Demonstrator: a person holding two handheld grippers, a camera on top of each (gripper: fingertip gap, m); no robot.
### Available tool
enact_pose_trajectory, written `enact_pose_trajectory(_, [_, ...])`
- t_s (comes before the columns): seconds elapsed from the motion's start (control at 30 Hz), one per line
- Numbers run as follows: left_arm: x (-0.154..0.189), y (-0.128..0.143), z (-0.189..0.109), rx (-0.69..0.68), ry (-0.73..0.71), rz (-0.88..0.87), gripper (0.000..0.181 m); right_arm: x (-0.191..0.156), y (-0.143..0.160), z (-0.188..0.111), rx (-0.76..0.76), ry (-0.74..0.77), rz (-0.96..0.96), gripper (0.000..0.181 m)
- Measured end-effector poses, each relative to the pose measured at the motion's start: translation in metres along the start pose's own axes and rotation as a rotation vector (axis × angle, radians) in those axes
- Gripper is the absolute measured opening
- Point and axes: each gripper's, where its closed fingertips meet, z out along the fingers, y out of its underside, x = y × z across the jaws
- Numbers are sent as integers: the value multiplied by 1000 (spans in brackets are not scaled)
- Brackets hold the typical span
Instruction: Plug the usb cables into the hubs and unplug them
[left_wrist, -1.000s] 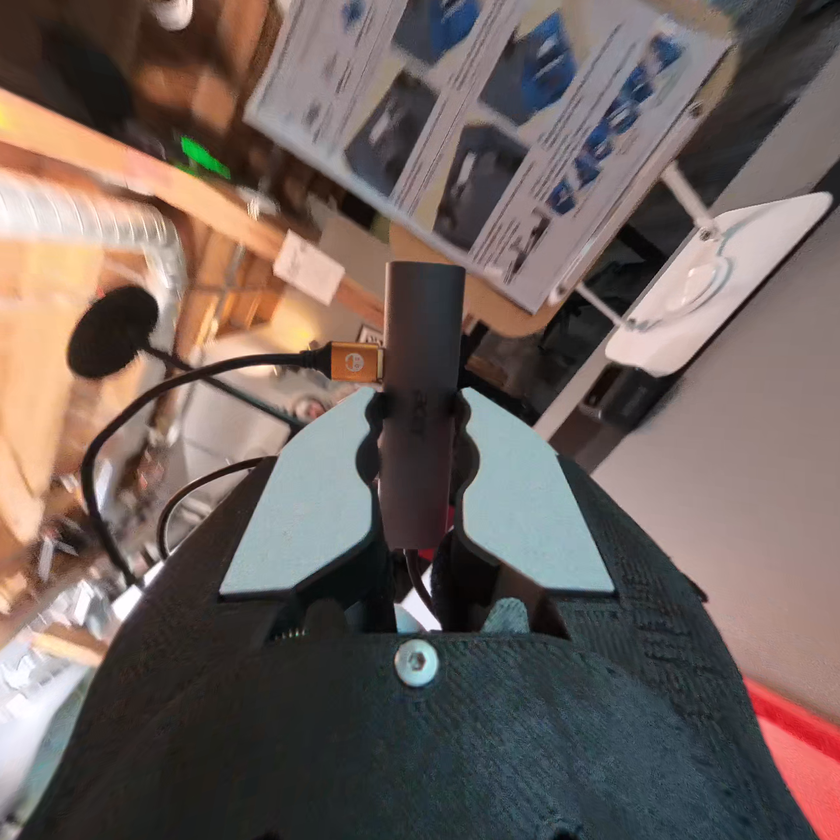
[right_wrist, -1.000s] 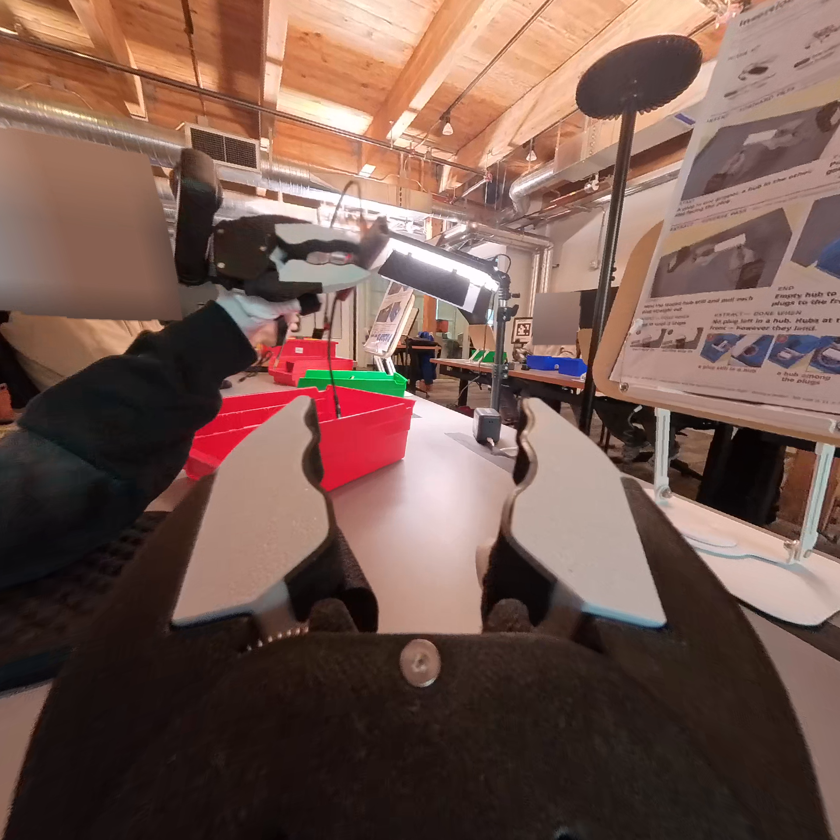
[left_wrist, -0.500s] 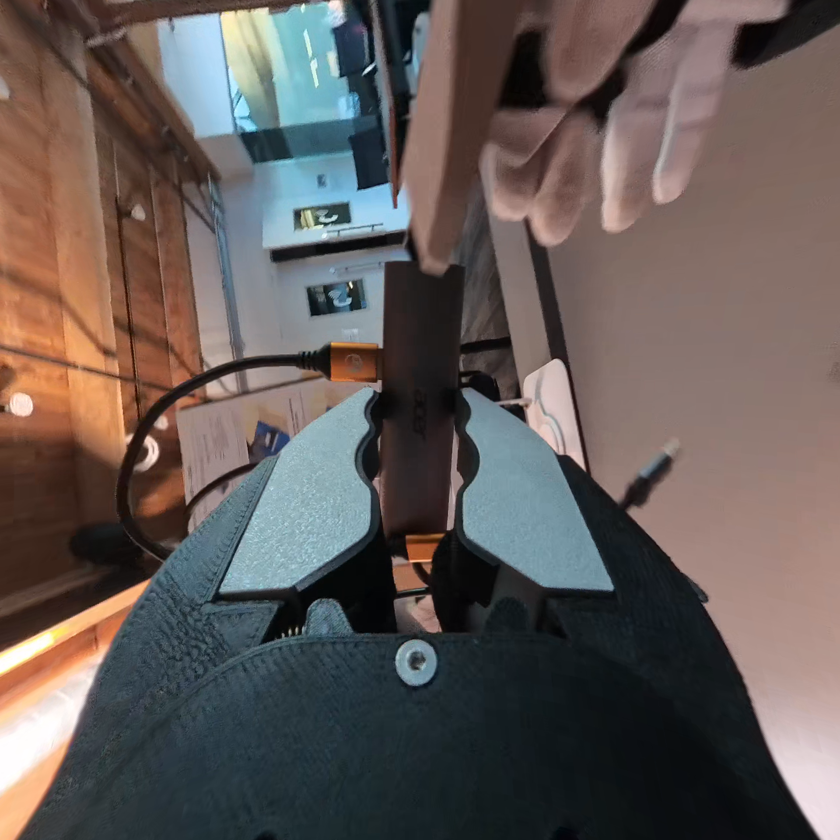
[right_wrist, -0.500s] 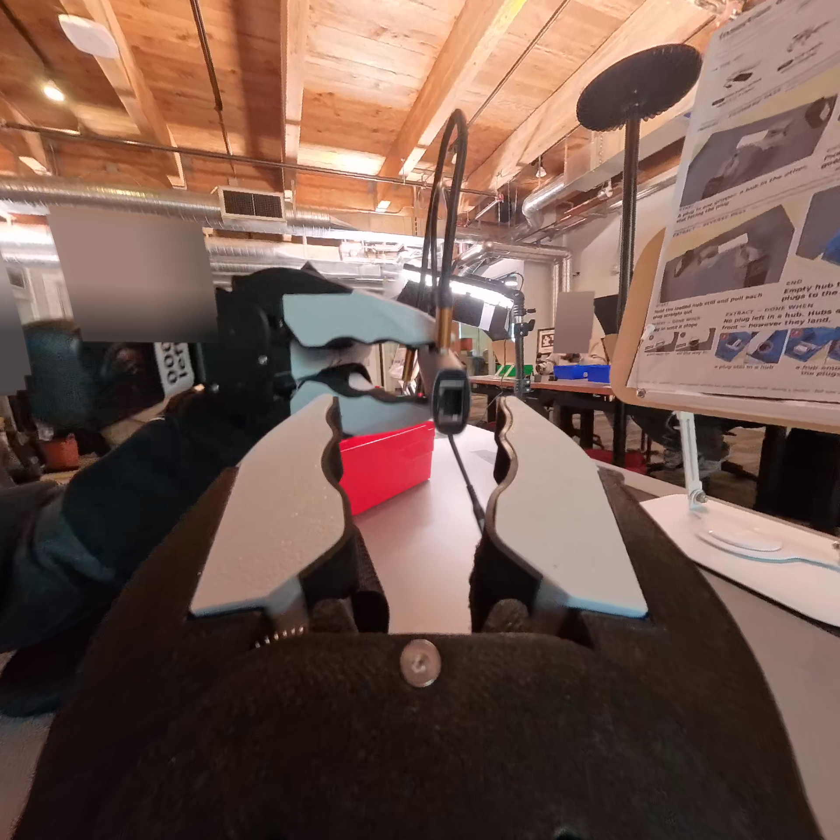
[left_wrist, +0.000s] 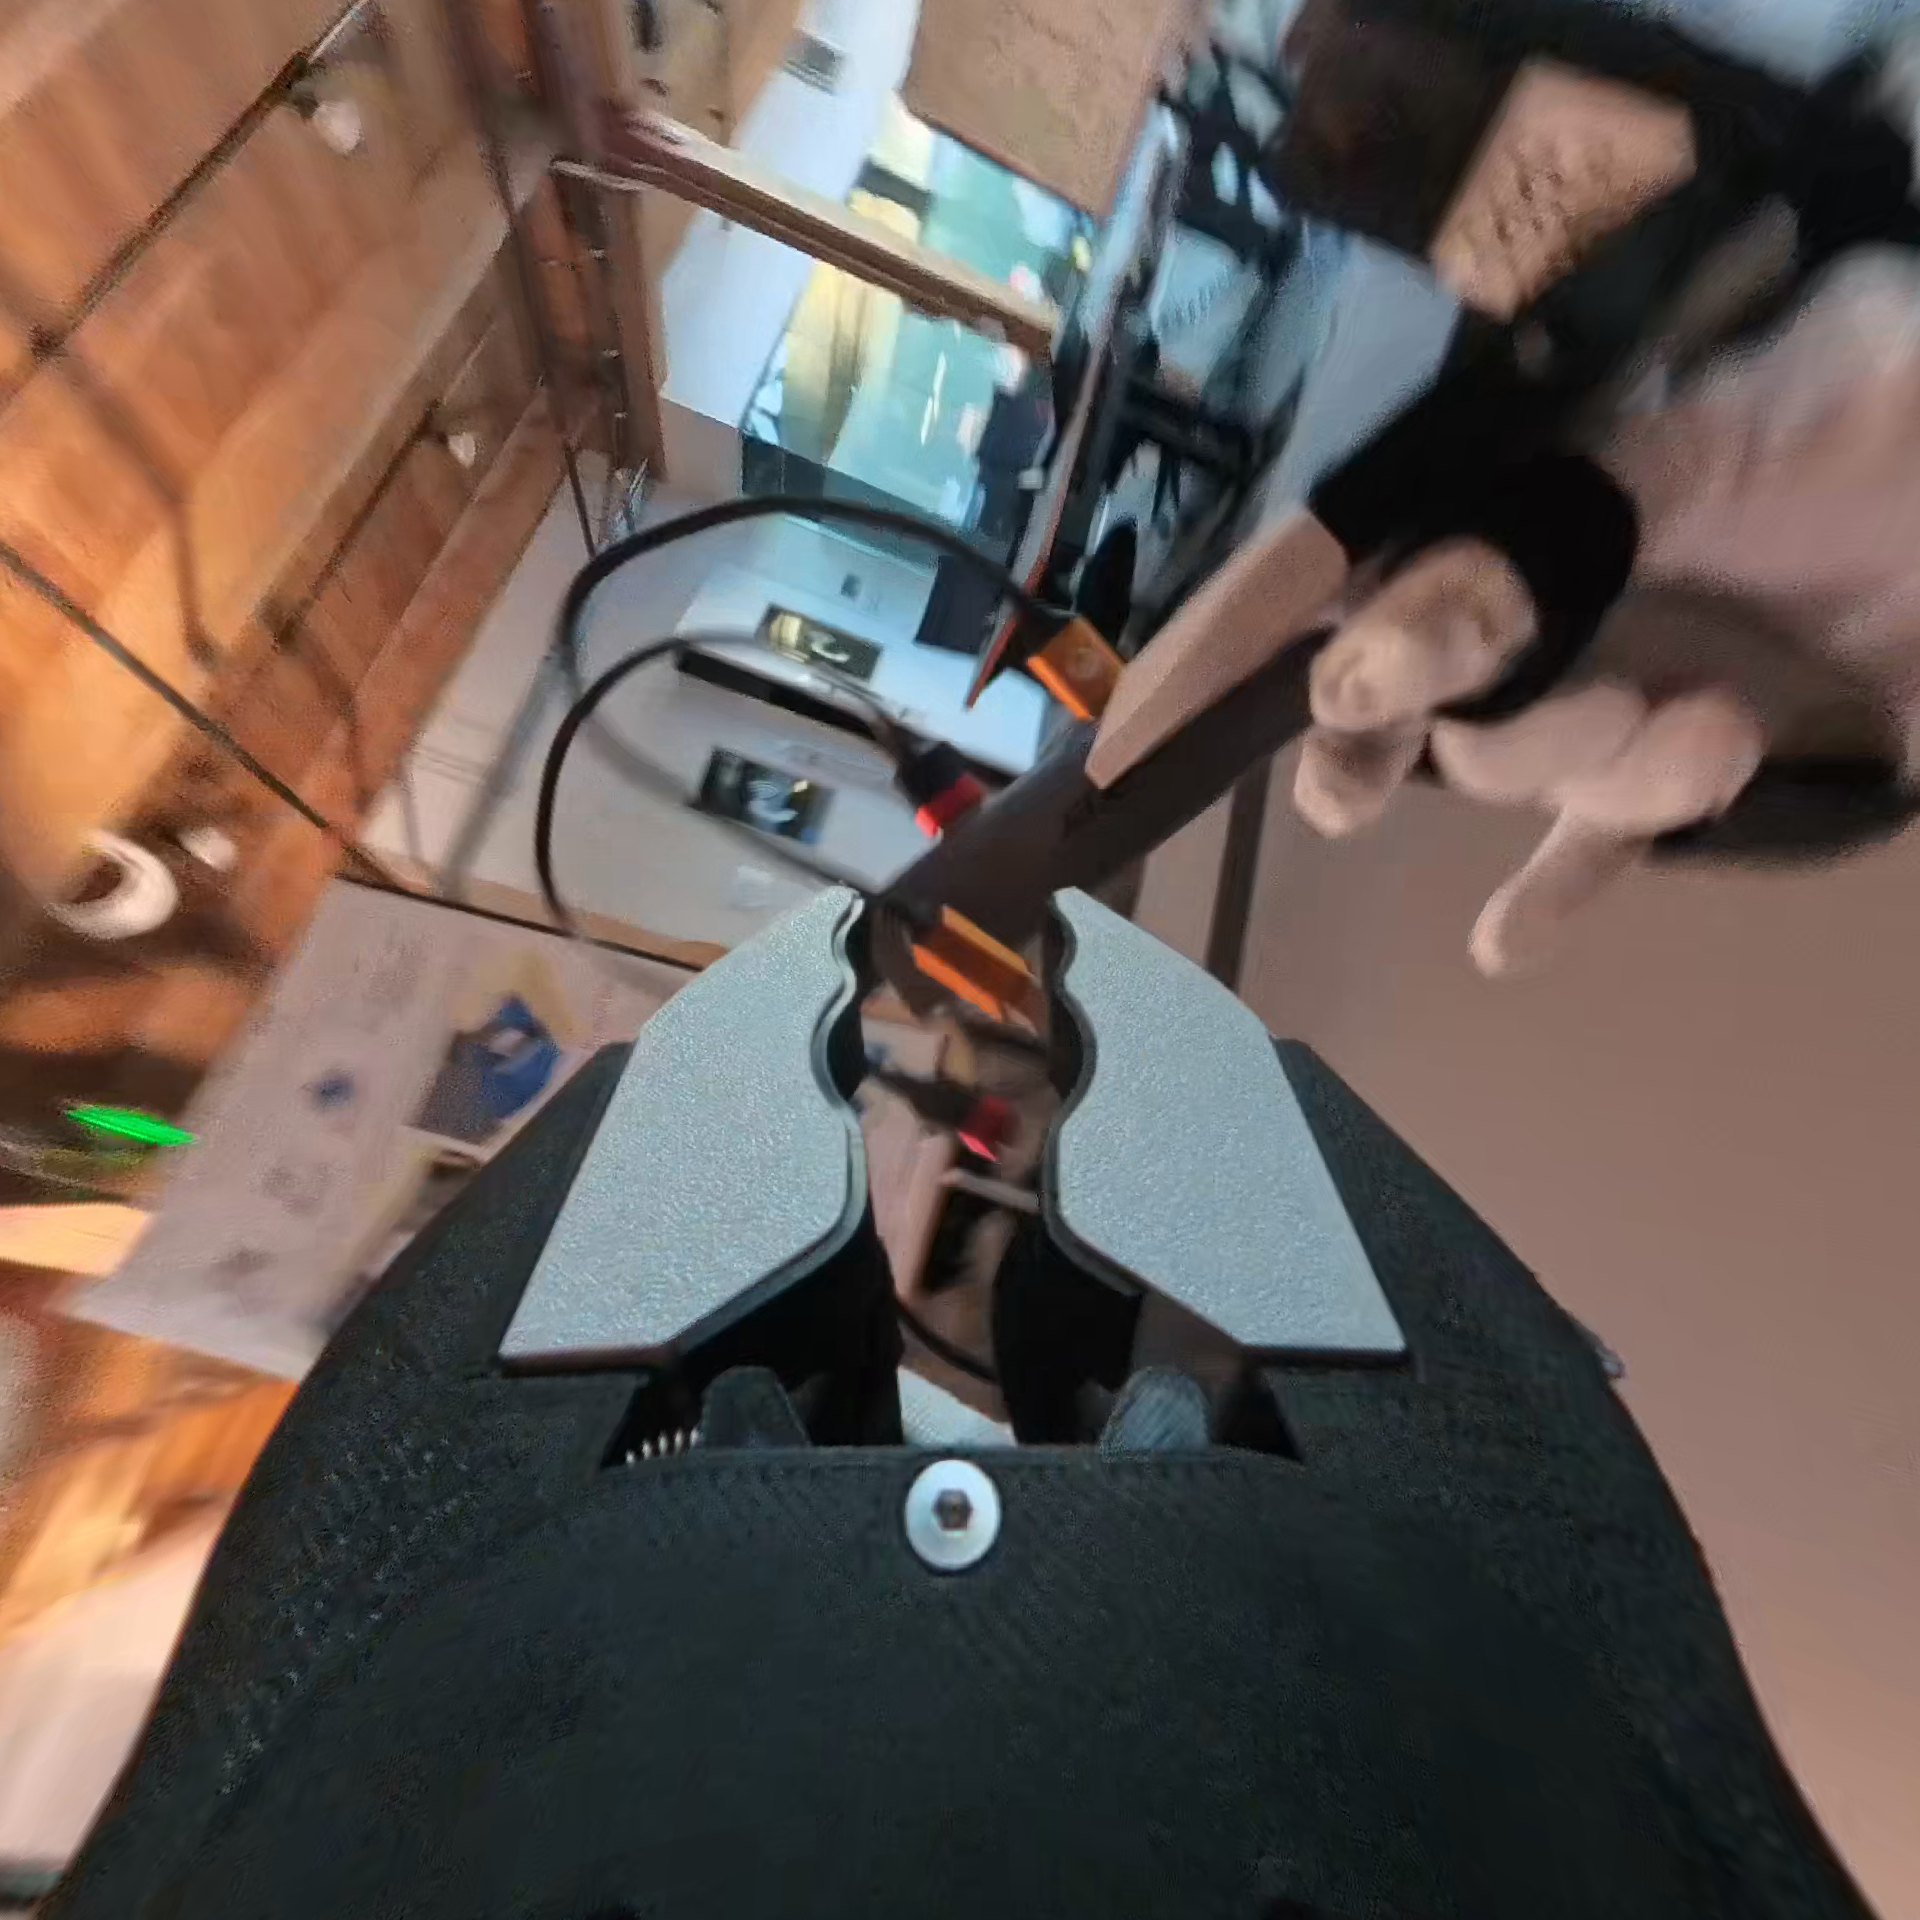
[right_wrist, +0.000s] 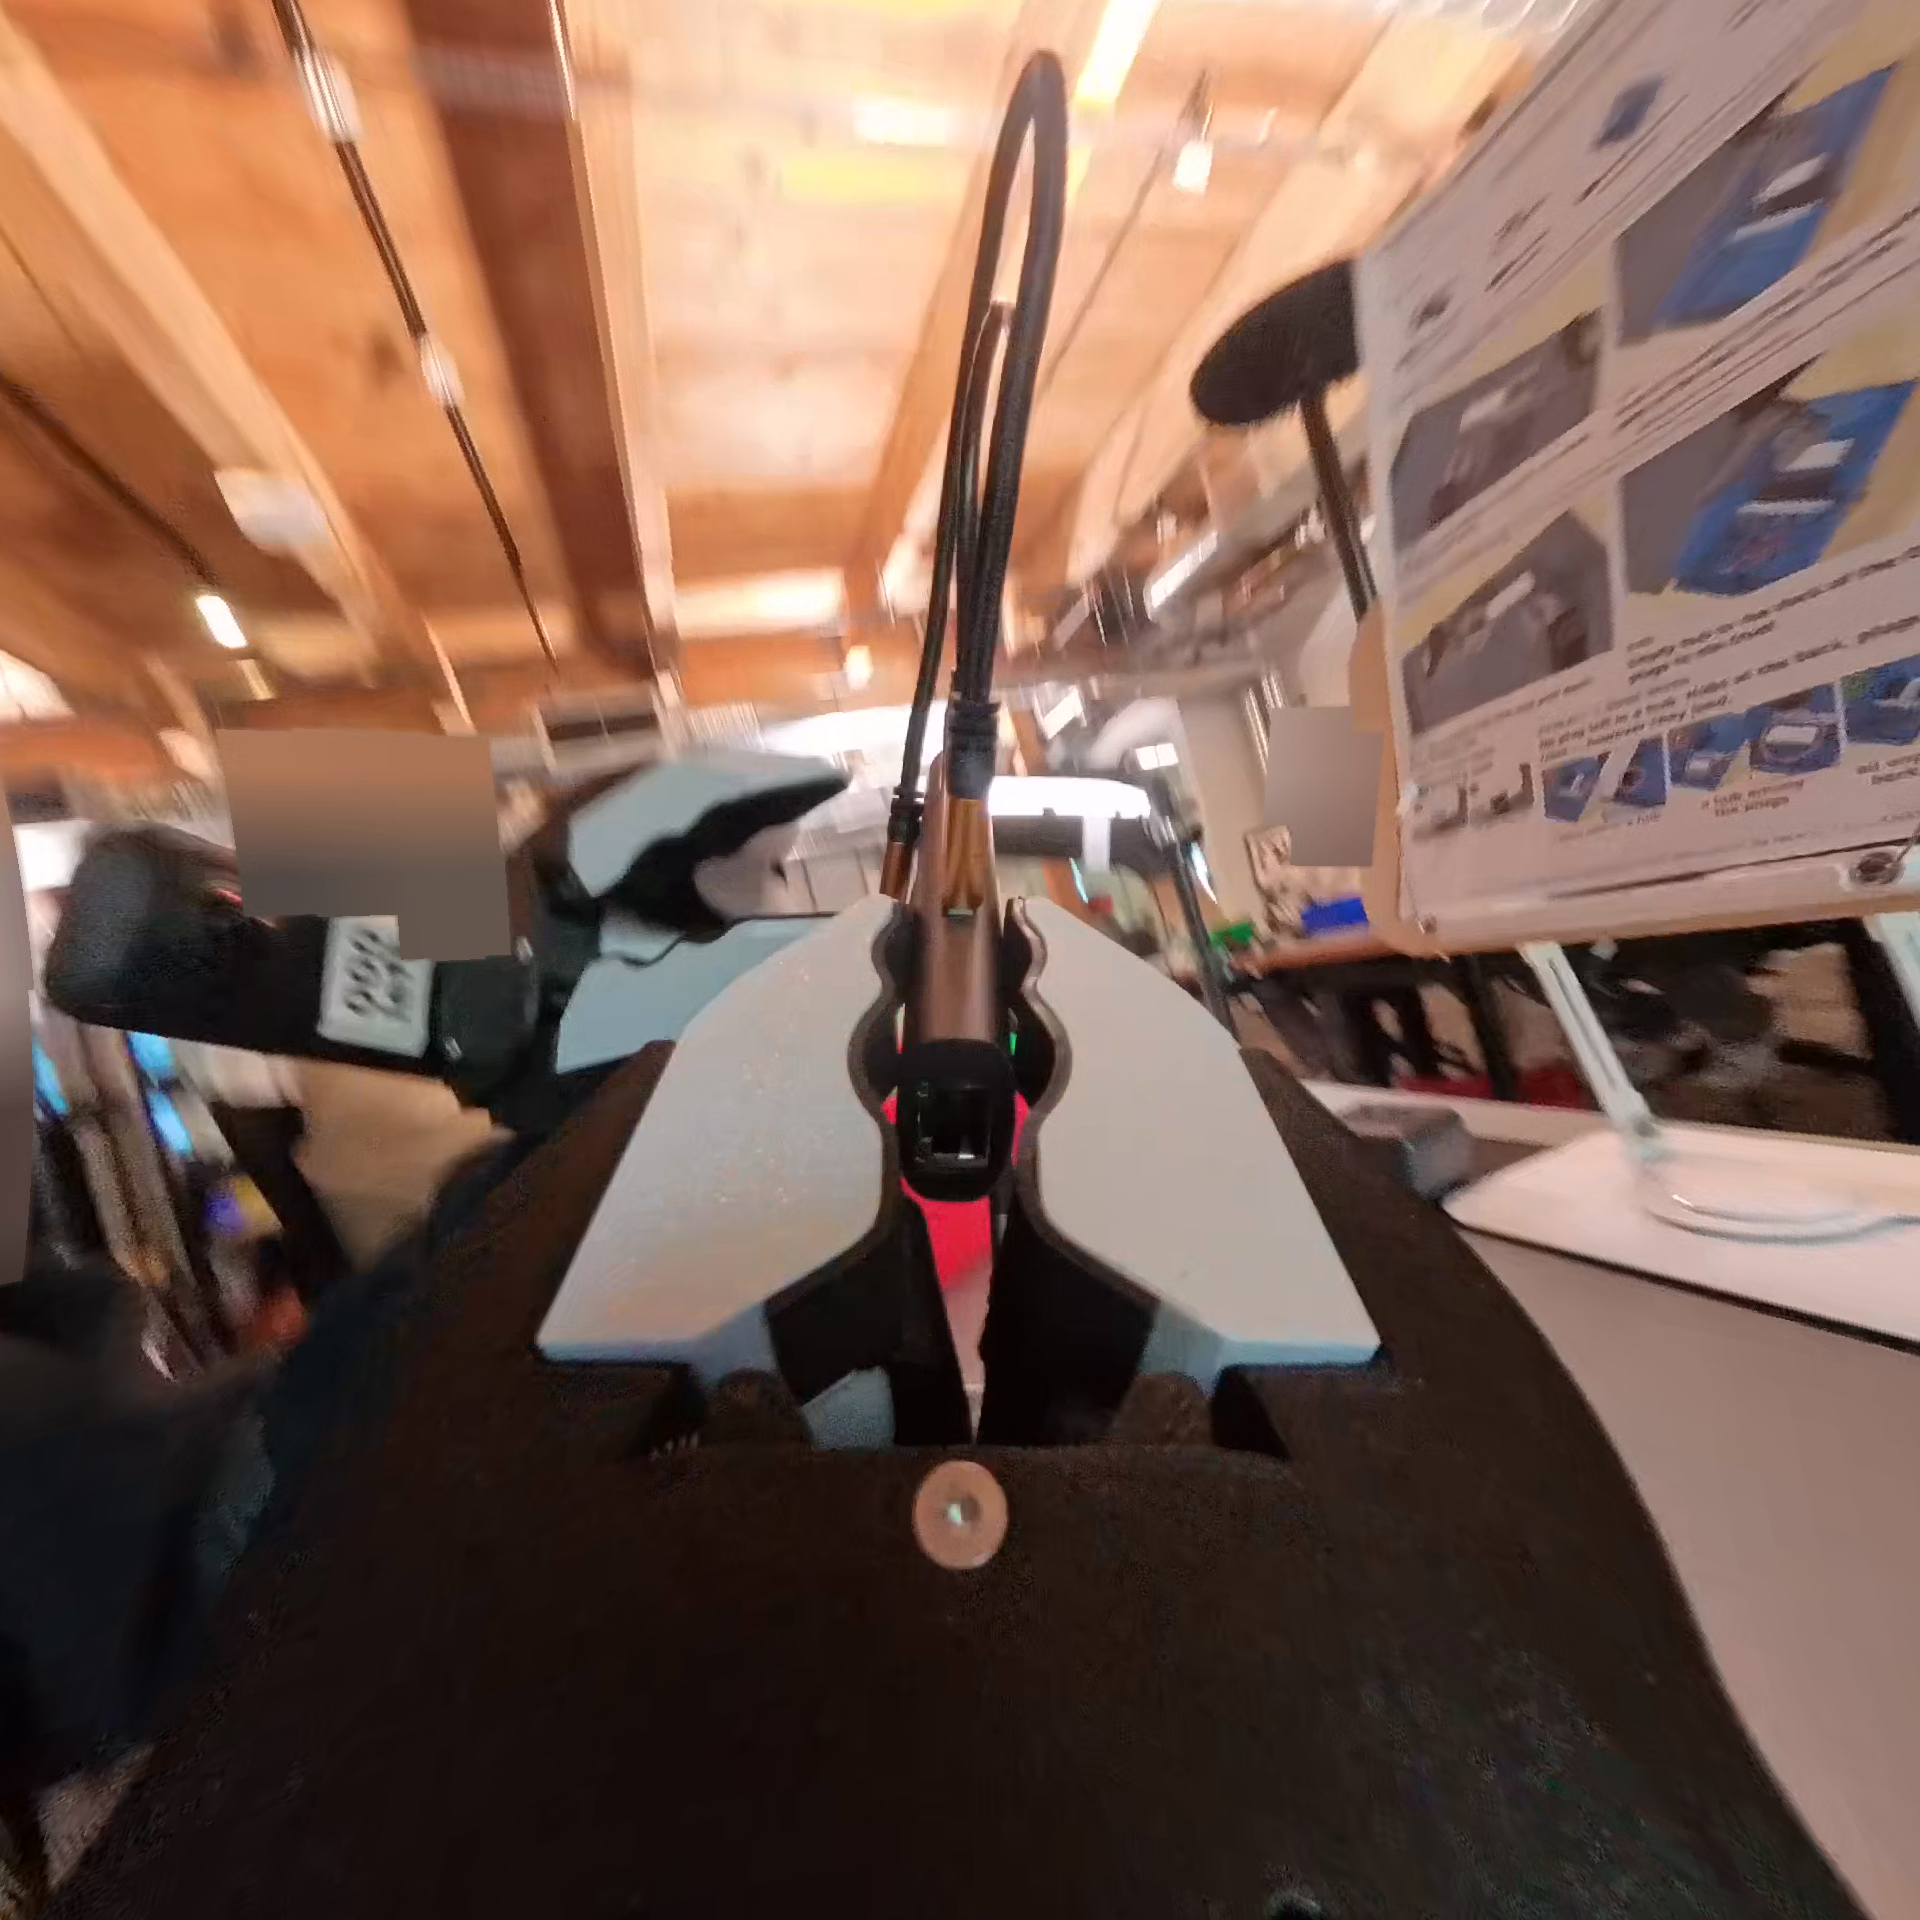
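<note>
A dark grey USB hub (right_wrist: 951, 997) is clamped between the fingers of my right gripper (right_wrist: 953, 920), end-on to the camera. Black cables (right_wrist: 1029, 208) loop upward from the orange plugs on it. In the left wrist view the hub (left_wrist: 1039, 821) lies tilted. Its near end and an orange plug (left_wrist: 977, 956) sit between the tips of my left gripper (left_wrist: 954, 914), whose jaws stand a little apart. A second orange plug (left_wrist: 1081, 665) and a red plug (left_wrist: 951, 805) are in the hub's side. A right gripper finger (left_wrist: 1226, 634) and a gloved hand (left_wrist: 1558, 748) hold its far end. My left gripper (right_wrist: 800, 862) shows left of the hub.
An instruction board (right_wrist: 1662, 468) stands on a white base (right_wrist: 1714, 1195) on the grey table (right_wrist: 1714, 1455) at the right. A black lamp disc (right_wrist: 1278, 353) is behind it. A dark sleeve (right_wrist: 208, 1403) fills the left. A red bin (right_wrist: 935, 1216) shows between my right fingers. There is about 4 cm between the tips of the two grippers.
My right gripper has closed on the hub. The hub has slid out of my left gripper to its fingertips and tilted right. Both views swung and are blurred.
</note>
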Motion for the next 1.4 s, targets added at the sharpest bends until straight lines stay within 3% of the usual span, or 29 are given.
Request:
enact_pose_trajectory(0.1, [-2, -27, 2, 186, 117, -565, 29, 9, -37, -20, 262, -50, 177, 17])
enact_pose_trajectory(0.2, [21, -48, 11, 304, 414, -1141, 38, 10, -53, -31, 375, -80, 204, 17])
enact_pose_trajectory(0.27, [35, -46, 20, 318, 505, -1346, 40, 2, -47, -25, 323, -113, 192, 17])
enact_pose_trajectory(0.4, [25, -36, 23, 485, 437, -1556, 38, -23, -15, -2, 150, -194, 152, 19])
enact_pose_trajectory(0.53, [12, -23, 12, 593, 413, -1572, 18, -24, -4, 5, 90, -185, 210, 16])
enact_pose_trajectory(0.73, [11, -13, 9, 609, 473, -1591, 16, -23, 9, 8, -49, -154, 145, 17])
enact_pose_trajectory(0.87, [11, -4, 6, 559, 532, -1572, 16, -16, -11, -2, 42, -151, 156, 19])
enact_pose_trajectory(0.97, [21, -6, 5, 500, 609, -1516, 16, -15, -5, -1, -3, -156, 187, 10])
enact_pose_trajectory(1.2, [26, -25, 13, 581, 542, -1558, 25, -22, -17, -2, 146, -161, 210, 6])
enact_pose_trajectory(1.33, [23, -33, 11, 673, 479, -1581, 18, -30, -13, 1, 161, -184, 188, 8])
enact_pose_trajectory(1.4, [22, -31, 10, 656, 477, -1568, 17, -30, -12, 3, 159, -176, 195, 8])
